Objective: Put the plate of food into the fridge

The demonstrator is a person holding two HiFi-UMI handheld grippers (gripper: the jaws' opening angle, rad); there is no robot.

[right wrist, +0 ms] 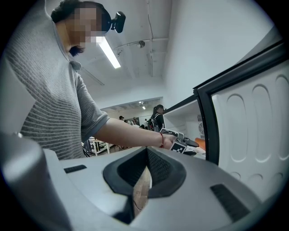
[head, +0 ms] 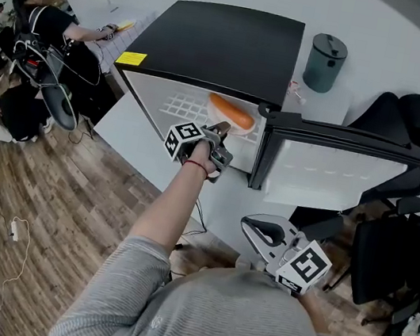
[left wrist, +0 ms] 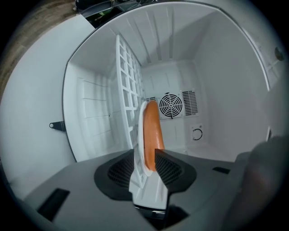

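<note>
The small fridge [head: 216,43] stands with its door [head: 338,174] swung open to the right. A white plate [left wrist: 141,149] carrying a long orange piece of food [left wrist: 152,131] lies against the white wire shelf [left wrist: 126,85] inside. My left gripper [left wrist: 145,160] reaches into the fridge mouth; the plate's near rim sits between its jaws, which stand apart and do not clamp it. In the head view the left gripper [head: 220,130] is just below the food [head: 231,115]. My right gripper [head: 257,229] hangs back near my body, shut and empty, pointing toward the door [right wrist: 253,122].
A grey bin [head: 325,61] stands on the white table behind the fridge. Black office chairs [head: 391,235] crowd the right side beyond the door. A person [head: 44,13] sits at a desk at far left. A round fan grille [left wrist: 170,105] is on the fridge's back wall.
</note>
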